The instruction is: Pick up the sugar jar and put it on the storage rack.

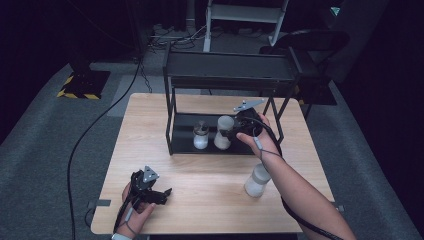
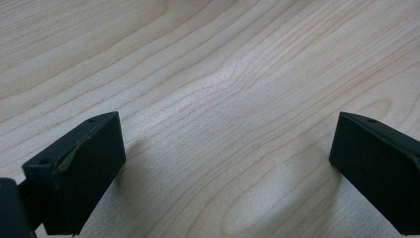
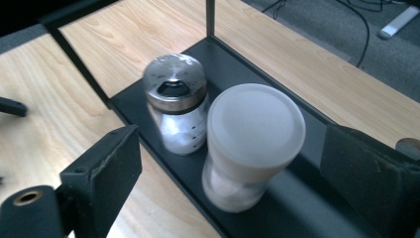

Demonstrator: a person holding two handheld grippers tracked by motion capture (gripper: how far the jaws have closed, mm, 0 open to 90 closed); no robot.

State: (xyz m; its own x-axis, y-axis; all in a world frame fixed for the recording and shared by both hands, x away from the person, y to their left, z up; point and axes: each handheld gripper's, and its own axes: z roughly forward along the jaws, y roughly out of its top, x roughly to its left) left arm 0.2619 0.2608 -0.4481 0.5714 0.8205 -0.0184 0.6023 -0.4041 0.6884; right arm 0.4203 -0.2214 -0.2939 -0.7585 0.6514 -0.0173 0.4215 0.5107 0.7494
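Hovering my right tongs (image 3: pixel 228 163) with jaws apart around, not pressing, the frosted white-lidded plastic jar (image 3: pixel 250 144) on the black metal rack's lower shelf (image 3: pixel 292 203), just beside a steel-capped glass shaker (image 3: pixel 176 101). My left tongs (image 2: pixel 225 168) rest spread wide over the pale wooden worktop (image 2: pixel 208 74).
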